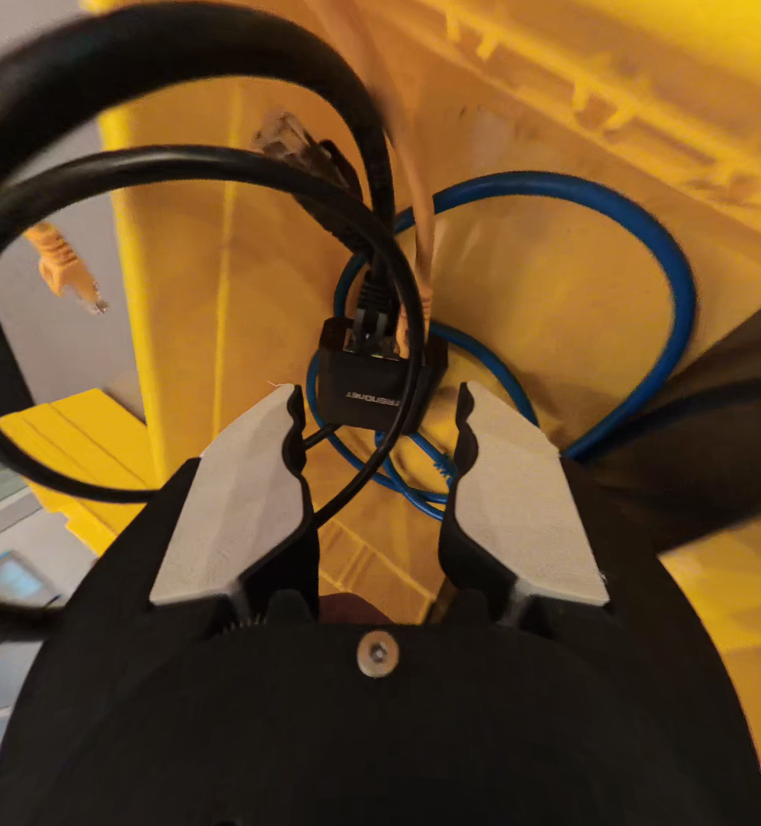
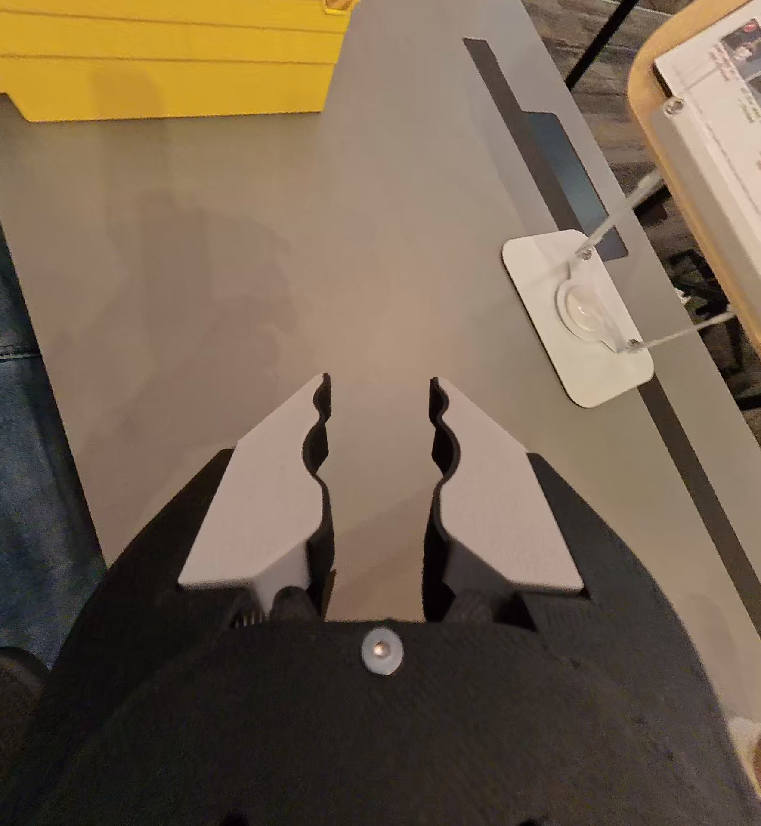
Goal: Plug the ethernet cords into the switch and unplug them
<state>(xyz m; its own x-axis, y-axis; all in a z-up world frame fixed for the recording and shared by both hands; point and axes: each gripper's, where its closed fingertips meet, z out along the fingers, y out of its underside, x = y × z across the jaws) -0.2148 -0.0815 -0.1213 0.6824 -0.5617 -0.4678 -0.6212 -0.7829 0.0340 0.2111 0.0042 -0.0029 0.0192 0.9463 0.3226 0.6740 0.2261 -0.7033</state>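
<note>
Left gripper [image 1: 376, 393] hangs with fingers apart just short of the switch [image 1: 365, 393], lined up to steady it; black cord [image 1: 376, 286] and orange cord [image 1: 423, 268] sit plugged in, blue cord [image 1: 615, 214] coiled beneath. Right gripper [image 2: 378, 384] waits apart over the bare table [image 2: 235, 223].

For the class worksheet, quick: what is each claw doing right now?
Left claw: open, holding nothing, just short of the switch.
Right claw: open, holding nothing, over the grey table.

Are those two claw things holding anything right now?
No. The left hand-held gripper is open near the small black plastic switch; the right hand-held gripper is open above the grey table.
</note>
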